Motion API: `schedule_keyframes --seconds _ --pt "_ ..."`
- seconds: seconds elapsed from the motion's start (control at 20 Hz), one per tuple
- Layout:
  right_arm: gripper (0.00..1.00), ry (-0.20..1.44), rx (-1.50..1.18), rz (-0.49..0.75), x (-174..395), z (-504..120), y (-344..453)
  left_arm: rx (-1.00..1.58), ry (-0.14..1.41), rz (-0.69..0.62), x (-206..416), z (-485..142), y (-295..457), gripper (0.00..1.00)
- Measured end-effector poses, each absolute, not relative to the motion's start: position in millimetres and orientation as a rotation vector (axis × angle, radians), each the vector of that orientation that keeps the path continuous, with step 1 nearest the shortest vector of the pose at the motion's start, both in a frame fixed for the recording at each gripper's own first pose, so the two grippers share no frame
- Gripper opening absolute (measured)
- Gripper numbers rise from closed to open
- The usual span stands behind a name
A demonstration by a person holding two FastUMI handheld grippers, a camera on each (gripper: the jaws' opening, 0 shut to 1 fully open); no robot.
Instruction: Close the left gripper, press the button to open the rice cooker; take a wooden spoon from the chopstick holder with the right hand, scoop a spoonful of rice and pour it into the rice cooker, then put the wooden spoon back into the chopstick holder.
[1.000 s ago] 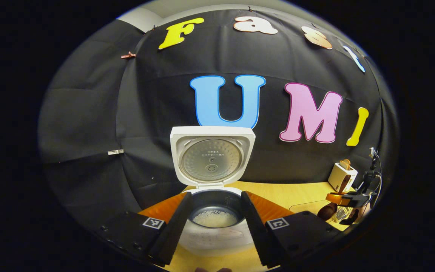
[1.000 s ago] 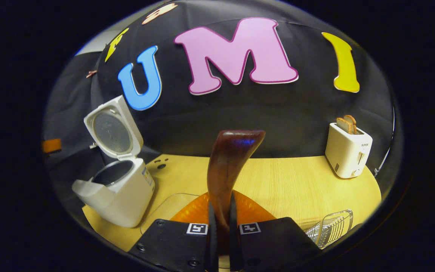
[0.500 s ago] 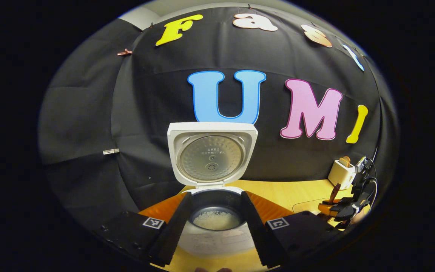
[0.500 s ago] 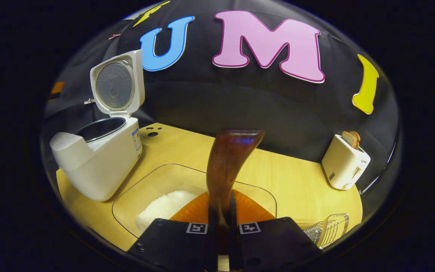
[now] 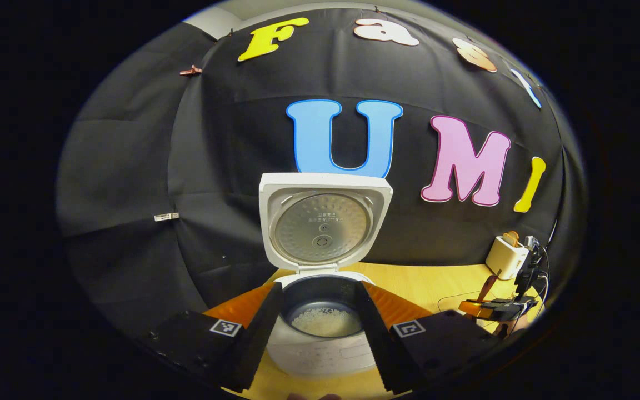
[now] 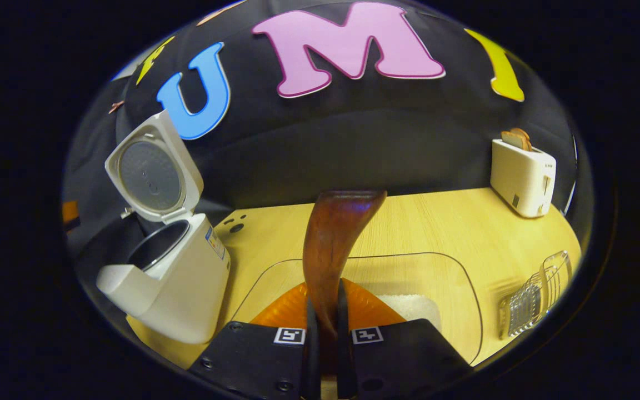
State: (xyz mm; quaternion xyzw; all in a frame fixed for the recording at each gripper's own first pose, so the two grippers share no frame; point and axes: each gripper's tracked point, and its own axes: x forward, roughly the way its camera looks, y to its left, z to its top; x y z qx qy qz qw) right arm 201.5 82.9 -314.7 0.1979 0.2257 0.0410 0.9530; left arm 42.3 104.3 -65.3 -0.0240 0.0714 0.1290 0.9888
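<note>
- Left gripper view: the rice cooker [image 5: 325,311] stands open on the table [image 5: 425,283], its lid [image 5: 324,221] swung upright behind the pot, so I judge the button press done. A thin layer of rice [image 5: 326,321] already lies in the pot's bottom (whether from a scoop in this task I cannot tell). The left tongs [image 5: 320,333] are released, their fingers spread wide to either side of the pot and touching nothing. Far to the right the right tongs [image 5: 492,306] hover low over the table with the wooden spoon [image 5: 486,289] slanting up out of them.
- Right gripper view: the right tongs [image 6: 326,339] are clenched on the wooden spoon [image 6: 334,244], both fingers pressing its handle, so the fetch from the chopstick holder looks done. The spoon's long axis runs forward along the fingers and away from the camera, the wide bowl end farthest out and curling toward the right. It hangs above the clear tray [image 6: 453,289], where a heap of rice [image 6: 411,305] lies just right of the fingers. The wire chopstick holder [image 6: 534,300] stands at the right edge, the rice cooker [image 6: 173,278] at left, a toaster [image 6: 523,176] at the back.
- Left to do, as I judge it: scoop, pour into the cooker, return the spoon.
</note>
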Motion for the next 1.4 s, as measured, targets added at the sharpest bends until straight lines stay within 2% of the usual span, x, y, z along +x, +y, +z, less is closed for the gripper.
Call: schedule_keyframes --seconds 0.35,0.85,1.2,1.4 --pt "0.16 0.451 0.657 0.033 201.1 -308.5 79.5 -0.051 0.137 0.249 42.8 -63.3 106.0 0.83" --pt "0.16 0.284 1.110 -0.032 204.8 -247.4 34.2 -0.059 0.106 0.238 34.1 -49.2 103.5 0.83" --pt "0.15 0.161 1.176 -0.046 194.7 -178.0 6.2 -0.050 0.111 0.246 22.4 -50.2 100.6 0.83" --pt "0.15 0.112 1.174 -0.002 194.2 -118.9 19.0 -0.057 0.107 0.251 9.5 -52.4 103.1 0.83"
